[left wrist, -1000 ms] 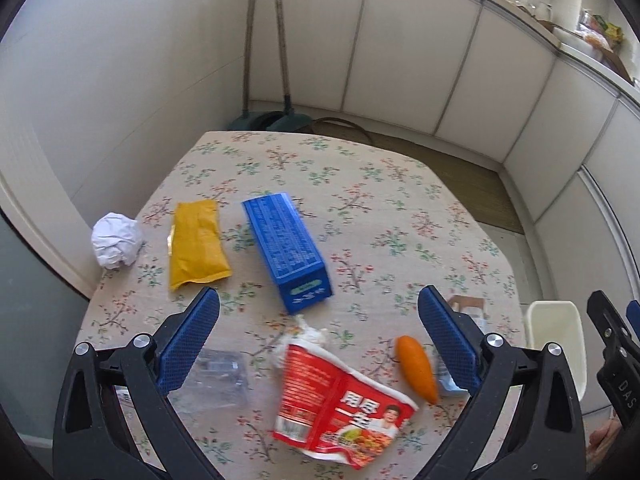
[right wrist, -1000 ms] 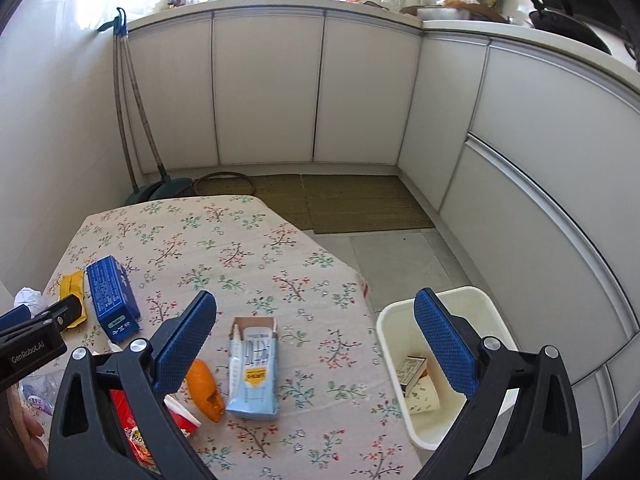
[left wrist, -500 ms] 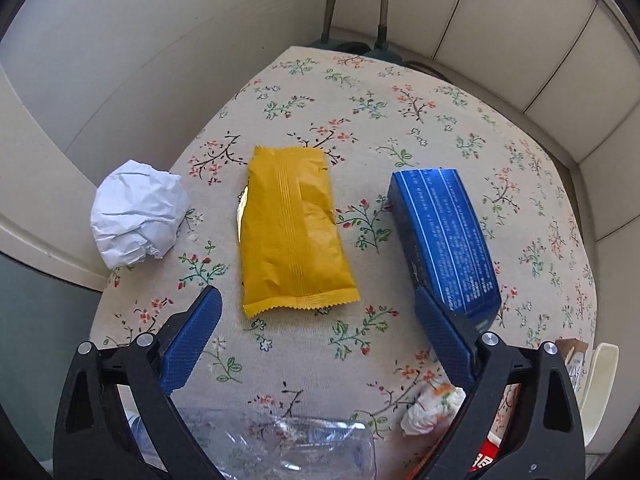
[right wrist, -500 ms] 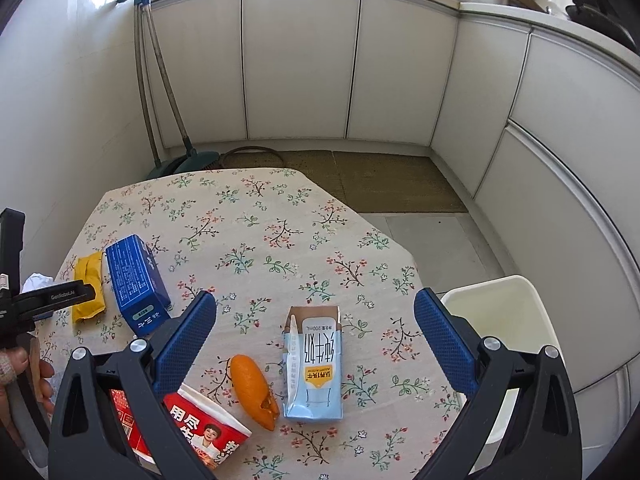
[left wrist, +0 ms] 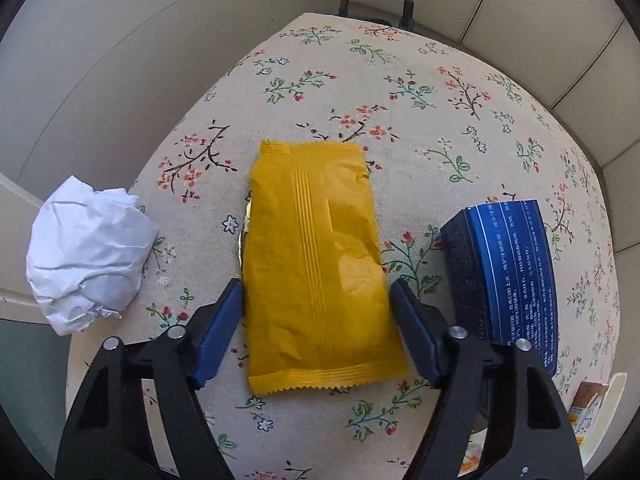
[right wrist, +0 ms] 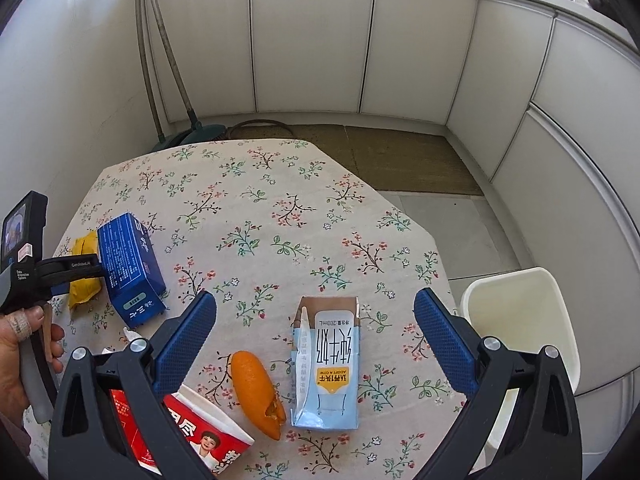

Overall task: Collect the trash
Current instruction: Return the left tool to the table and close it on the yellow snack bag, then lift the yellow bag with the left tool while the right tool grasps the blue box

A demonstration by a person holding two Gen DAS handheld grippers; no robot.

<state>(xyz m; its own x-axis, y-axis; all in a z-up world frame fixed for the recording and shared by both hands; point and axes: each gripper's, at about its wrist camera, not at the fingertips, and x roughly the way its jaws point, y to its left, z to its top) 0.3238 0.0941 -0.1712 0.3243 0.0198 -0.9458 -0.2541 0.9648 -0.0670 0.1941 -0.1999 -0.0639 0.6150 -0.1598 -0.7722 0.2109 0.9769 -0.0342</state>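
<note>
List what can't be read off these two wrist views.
- Left wrist: whether the left gripper, whose jaws have just been closing, already presses the yellow wrapper between them; contact is unclear.
- Left wrist: near end of the blue box, behind a finger.
- Right wrist: most of the yellow wrapper, behind the blue box.
- Right wrist: contents of the white bin, blocked by the right gripper.

A table covered in a floral cloth (right wrist: pixel 280 216) carries the litter. Near its left edge lie a crumpled white paper ball (left wrist: pixel 88 256), a flat yellow wrapper (left wrist: pixel 316 264) and a blue box (right wrist: pixel 130 268), side by side. Nearer the front lie a red-and-white noodle packet (right wrist: pixel 208 436), an orange peel (right wrist: pixel 256 392) and a flattened pale-blue milk carton (right wrist: pixel 328 364).
</note>
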